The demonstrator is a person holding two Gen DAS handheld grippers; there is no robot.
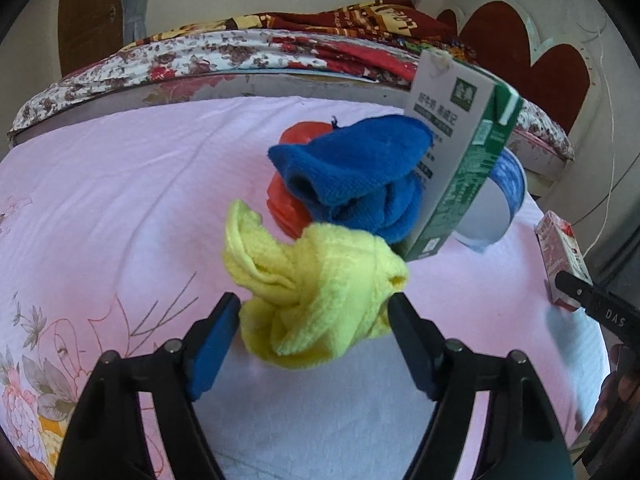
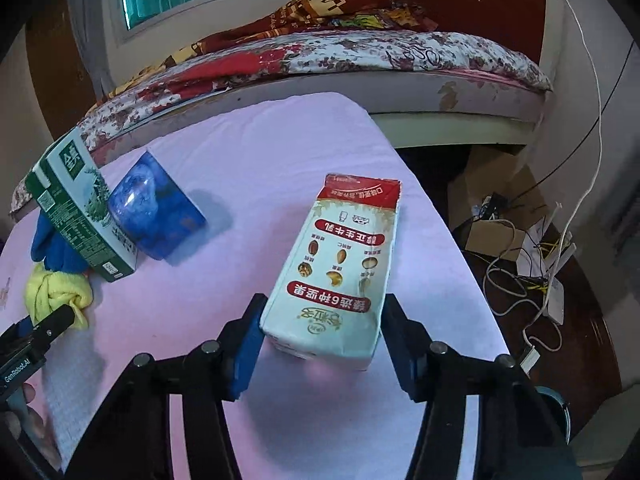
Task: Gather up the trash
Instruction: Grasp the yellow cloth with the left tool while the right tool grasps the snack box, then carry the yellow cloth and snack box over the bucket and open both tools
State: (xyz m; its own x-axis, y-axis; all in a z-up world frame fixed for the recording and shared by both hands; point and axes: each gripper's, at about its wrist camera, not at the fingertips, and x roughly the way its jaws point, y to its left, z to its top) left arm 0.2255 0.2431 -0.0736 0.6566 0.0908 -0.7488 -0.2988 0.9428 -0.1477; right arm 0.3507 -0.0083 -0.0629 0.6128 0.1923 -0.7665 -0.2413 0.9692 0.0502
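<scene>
A crumpled yellow cloth [image 1: 316, 300] lies on the pink table sheet [image 1: 120, 184] between the jaws of my left gripper [image 1: 314, 312], which touch its sides. Behind it lie a blue cloth [image 1: 356, 164], a red object [image 1: 284, 200], a tilted green-and-white carton [image 1: 452, 160] and a blue-and-white cup [image 1: 496, 204]. In the right wrist view, my right gripper [image 2: 322, 320] straddles the near end of a red-and-white milk carton [image 2: 340, 264] lying flat on the sheet. The jaws stand wide at the carton's sides. The green carton [image 2: 80, 208], blue cup [image 2: 156, 208] and yellow cloth [image 2: 56, 292] show at left.
A bed with a floral cover [image 2: 320, 56] stands behind the table. Right of the table edge, cardboard boxes [image 2: 496, 200] and tangled cables [image 2: 532, 272] lie on the floor. The milk carton [image 1: 560, 264] and the right gripper's finger [image 1: 592, 304] show at the left wrist view's right edge.
</scene>
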